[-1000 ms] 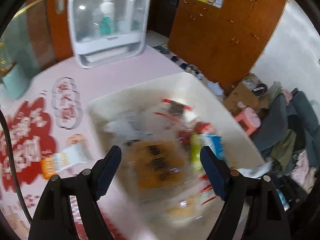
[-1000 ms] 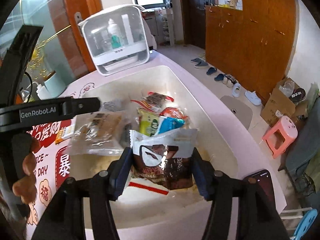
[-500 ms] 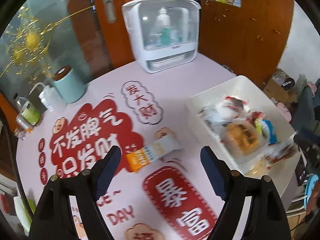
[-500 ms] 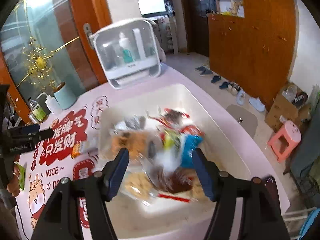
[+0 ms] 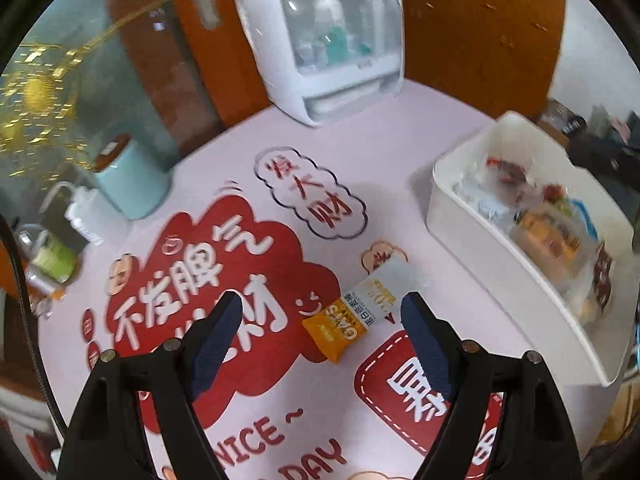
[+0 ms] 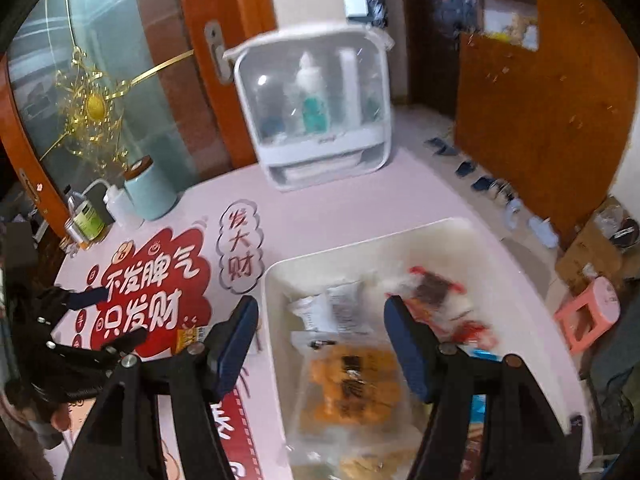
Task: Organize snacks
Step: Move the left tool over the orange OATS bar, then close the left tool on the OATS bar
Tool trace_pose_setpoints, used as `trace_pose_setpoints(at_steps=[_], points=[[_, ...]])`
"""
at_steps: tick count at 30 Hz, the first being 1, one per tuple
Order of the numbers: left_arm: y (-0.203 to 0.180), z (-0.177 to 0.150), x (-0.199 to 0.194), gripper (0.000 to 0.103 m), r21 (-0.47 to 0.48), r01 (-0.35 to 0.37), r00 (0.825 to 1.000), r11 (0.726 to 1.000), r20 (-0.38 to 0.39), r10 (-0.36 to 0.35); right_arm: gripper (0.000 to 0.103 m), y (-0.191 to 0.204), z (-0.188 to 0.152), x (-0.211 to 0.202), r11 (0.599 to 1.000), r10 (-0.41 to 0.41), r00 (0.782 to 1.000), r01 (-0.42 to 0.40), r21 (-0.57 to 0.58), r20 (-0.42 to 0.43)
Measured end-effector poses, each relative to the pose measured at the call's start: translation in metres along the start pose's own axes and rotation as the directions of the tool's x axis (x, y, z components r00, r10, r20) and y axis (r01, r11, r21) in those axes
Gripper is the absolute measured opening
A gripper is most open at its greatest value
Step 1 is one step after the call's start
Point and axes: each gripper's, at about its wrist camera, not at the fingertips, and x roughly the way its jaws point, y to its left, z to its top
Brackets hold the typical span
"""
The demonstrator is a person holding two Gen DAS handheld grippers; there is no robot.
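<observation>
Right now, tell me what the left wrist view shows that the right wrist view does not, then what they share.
Only the left wrist view shows the whole orange and white snack bar lying flat on the table mat, just ahead of the open left gripper. Only the right wrist view shows the floor with shoes, the pink stool, and the left gripper from outside at the frame's left edge. Both show the white bin of snack packets, the white cabinet, the teal canister and the mat's red lettering. The right gripper hangs open over the bin.
</observation>
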Motion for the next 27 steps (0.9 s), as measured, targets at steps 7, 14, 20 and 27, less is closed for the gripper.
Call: trace_pose_setpoints(at_steps=[7, 14, 20, 27], points=[[-0.017, -0.007, 0.066, 0.081, 0.112, 0.052, 0.992, 0.992, -0.121, -0.038, 0.066, 0.005, 0.001, 0.042, 0.999, 0.045, 0.997, -0.044, 0.022, -0.066], [-0.041, -0.007, 0.106, 0.081, 0.204, 0.104, 0.980, 0.973, -0.187, -0.065, 0.066, 0.008, -0.008, 0.056, 0.998, 0.063, 0.994, -0.063, 0.003, -0.086], [-0.045, -0.002, 0.127, 0.081, 0.220, 0.128, 0.972, 0.967, -0.221, -0.079, 0.066, -0.003, -0.013, 0.064, 0.997, 0.074, 0.993, -0.072, 0.025, -0.095], [-0.032, 0.004, 0.140, 0.081, 0.099, 0.196, 0.956, 0.976, -0.241, -0.167, 0.066, -0.012, -0.017, 0.075, 0.995, 0.089, 0.988, -0.081, 0.066, -0.127]])
